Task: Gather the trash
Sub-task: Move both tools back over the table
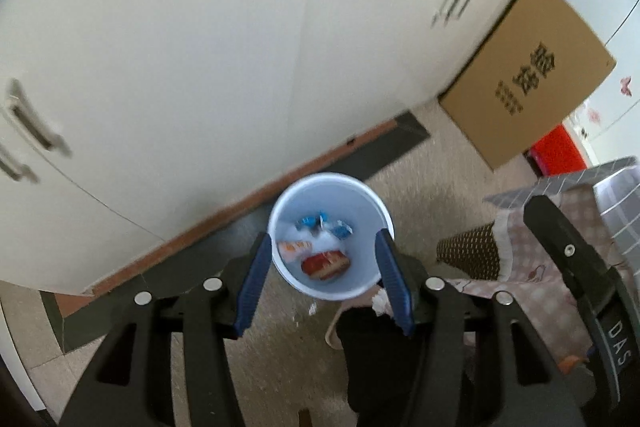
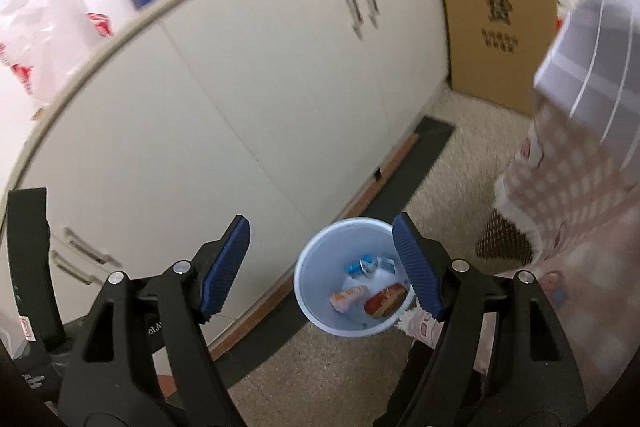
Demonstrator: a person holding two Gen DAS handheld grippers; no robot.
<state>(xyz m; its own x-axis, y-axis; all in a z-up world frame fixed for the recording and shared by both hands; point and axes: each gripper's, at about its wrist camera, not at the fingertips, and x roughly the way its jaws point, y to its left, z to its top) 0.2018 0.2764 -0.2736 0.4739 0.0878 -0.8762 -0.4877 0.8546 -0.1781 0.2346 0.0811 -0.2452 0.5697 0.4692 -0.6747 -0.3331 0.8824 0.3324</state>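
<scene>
Blue-padded jaws on both grippers stand wide apart and empty; the left gripper [image 1: 324, 279] and right gripper [image 2: 322, 267] hover over the white bin [image 1: 378, 217], wrappers [image 1: 324, 265] inside. It sits on the floor [image 1: 432, 163] beside the cabinet's [image 1: 200, 47] base. Seemingly between drops; next, fetching more trash

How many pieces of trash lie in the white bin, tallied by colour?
Blue wrappers: 3, though blur makes this uncertain
Orange-and-white wrapper: 1
Red wrapper: 1
Total: 5, inside the white bin
</scene>
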